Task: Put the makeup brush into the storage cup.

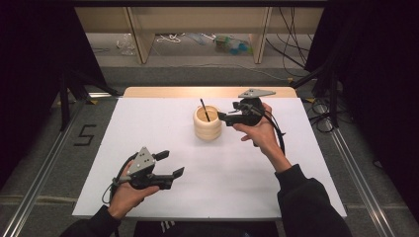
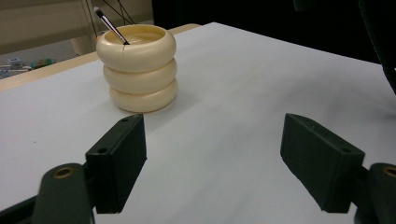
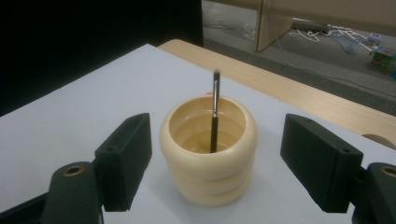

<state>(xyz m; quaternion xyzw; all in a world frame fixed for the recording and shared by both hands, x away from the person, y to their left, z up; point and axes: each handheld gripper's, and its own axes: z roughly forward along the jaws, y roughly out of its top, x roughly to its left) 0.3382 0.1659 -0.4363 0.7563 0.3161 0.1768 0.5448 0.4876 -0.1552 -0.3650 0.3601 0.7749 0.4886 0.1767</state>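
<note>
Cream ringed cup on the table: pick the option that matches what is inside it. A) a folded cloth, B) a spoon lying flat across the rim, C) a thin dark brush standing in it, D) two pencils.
C: a single thin dark brush stands inside the cream ringed cup, leaning on its rim, with its tip rising above the top; the right tool sits open just in front of the cup.
</note>
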